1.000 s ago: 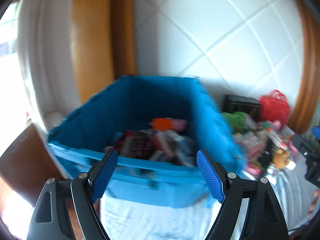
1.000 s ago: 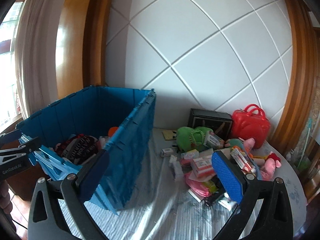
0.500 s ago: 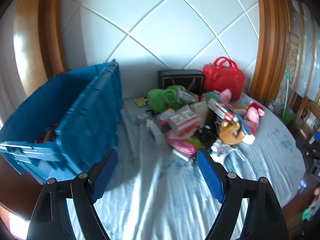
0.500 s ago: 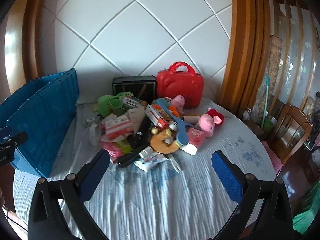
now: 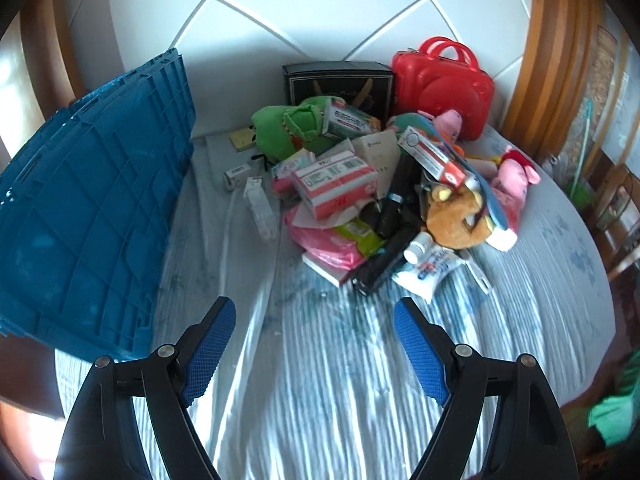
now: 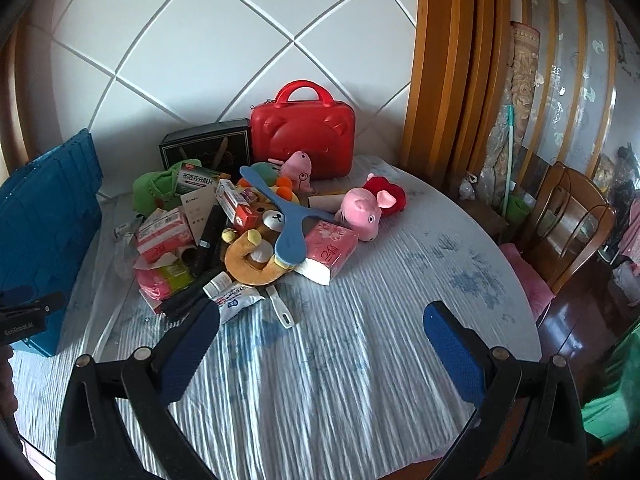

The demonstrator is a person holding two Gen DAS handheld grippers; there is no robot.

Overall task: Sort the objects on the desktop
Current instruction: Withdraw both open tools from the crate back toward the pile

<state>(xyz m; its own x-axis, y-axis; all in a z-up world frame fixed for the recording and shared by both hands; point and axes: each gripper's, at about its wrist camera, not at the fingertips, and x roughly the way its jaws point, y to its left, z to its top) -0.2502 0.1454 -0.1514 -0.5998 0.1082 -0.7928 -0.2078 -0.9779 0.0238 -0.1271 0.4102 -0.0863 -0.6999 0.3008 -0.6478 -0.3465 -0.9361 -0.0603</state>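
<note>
A heap of objects lies on the table: a pink medicine box (image 5: pixel 334 182), a green plush (image 5: pixel 288 128), a brown bear plush (image 5: pixel 456 216), a pink pig plush (image 6: pixel 364 210), a blue paddle (image 6: pixel 290 232), a pink tissue pack (image 6: pixel 330 246), a white tube (image 5: pixel 430 266) and a black umbrella (image 5: pixel 380 264). A blue crate (image 5: pixel 92 208) stands at the left. My left gripper (image 5: pixel 314 320) is open and empty, short of the heap. My right gripper (image 6: pixel 322 328) is open and empty, in front of the heap.
A red bear-shaped case (image 6: pixel 304 142) and a black box (image 6: pixel 206 150) stand behind the heap by the white wall. The round table has a striped cloth (image 6: pixel 360 340). Wooden chairs (image 6: pixel 568 220) stand at the right beyond the table edge.
Both grippers have swung right, away from the blue crate, and now face the heap of objects. Both stay open and empty.
</note>
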